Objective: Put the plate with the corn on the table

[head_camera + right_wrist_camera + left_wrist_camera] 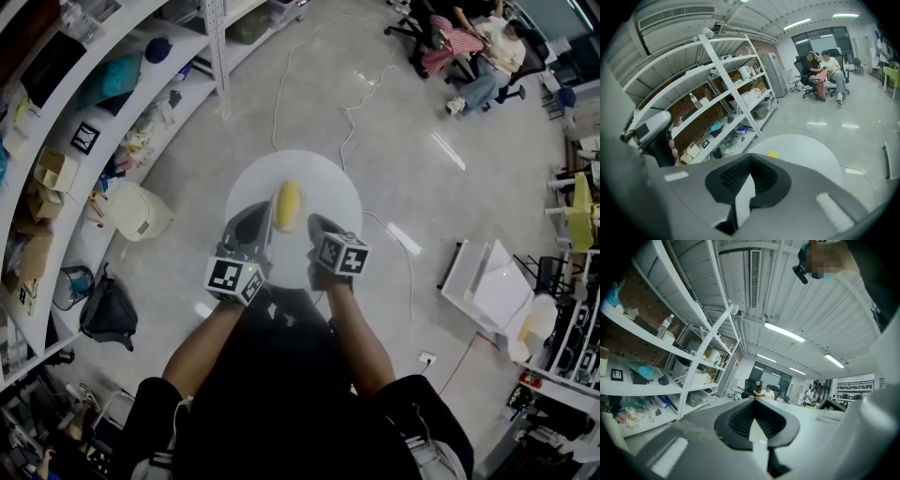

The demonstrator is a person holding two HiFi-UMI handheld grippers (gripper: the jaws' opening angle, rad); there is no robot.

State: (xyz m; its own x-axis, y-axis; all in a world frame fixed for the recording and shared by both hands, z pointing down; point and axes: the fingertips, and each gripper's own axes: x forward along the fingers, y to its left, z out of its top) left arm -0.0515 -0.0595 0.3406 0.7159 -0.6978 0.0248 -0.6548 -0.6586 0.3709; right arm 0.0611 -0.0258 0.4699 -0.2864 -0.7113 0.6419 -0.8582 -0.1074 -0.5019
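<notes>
Between the fingers of my right gripper a thin white edge is showing. They are pinching shut on the near rim of the plate, with nothing else in the grip. My left gripper is doing the same, its fingers clamping a sliver of that white rim, seen almost edge-on.

Looking down from my head, both grippers are biting the rim on the side nearest my body, a little apart from each other. The round white plate is reaching out ahead of them. The corn, a single yellow cob, is lying loose on the plate between the two grips, pointing away from me.

I am holding the plate in the air over the pale floor, with a cable trailing across the floor beyond it and shelving standing off to my left. No worktop is showing under the plate in any view.

I am judging the plate to be stiff, smooth and broad. With both grips on one side, its weight is likely levering on the fingers, and a glossy rim could slip. Whether it is ceramic or plastic I cannot tell, so I am treating it as breakable. The cob is rounded and free to roll, so keeping the plate level matters most. Two firm pinches on the rim, spread either side of the cob, look like the right hold.
</notes>
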